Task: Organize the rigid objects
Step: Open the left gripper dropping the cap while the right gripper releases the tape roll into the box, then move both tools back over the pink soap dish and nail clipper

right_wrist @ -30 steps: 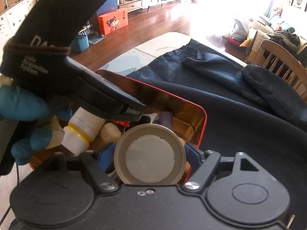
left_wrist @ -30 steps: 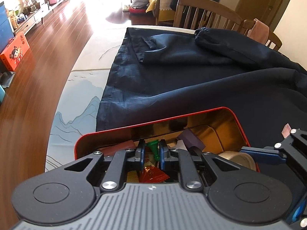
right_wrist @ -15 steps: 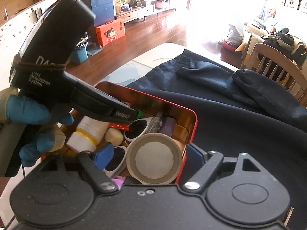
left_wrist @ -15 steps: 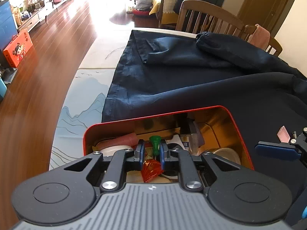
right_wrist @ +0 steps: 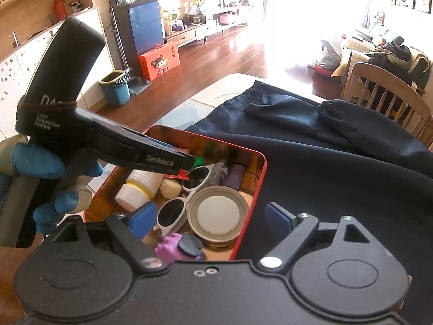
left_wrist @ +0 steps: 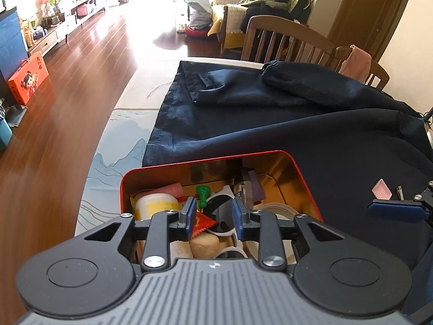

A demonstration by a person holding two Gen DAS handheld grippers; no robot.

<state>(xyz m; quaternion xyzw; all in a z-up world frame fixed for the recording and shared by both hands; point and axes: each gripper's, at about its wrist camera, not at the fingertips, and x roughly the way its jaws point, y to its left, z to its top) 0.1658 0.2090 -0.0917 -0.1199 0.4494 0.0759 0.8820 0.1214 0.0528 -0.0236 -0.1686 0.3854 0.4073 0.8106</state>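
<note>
Red tin [right_wrist: 258, 178] sits on the surface atop a dark blue cloth [right_wrist: 338, 178], holding white sunglasses [right_wrist: 173, 212], a round lid [right_wrist: 218, 214], a green peg [left_wrist: 202, 193] and a white bottle [right_wrist: 139, 187]. Left gripper [left_wrist: 213, 212], printed "GenRobot.AI" and "Data Acquisition System", is opening, nothing pinched. Right gripper [right_wrist: 208, 220] hangs wide above the lid, opening, empty.

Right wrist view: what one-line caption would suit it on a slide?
Open right claw above a red tin holding a round lid, white sunglasses and a bottle.
</note>
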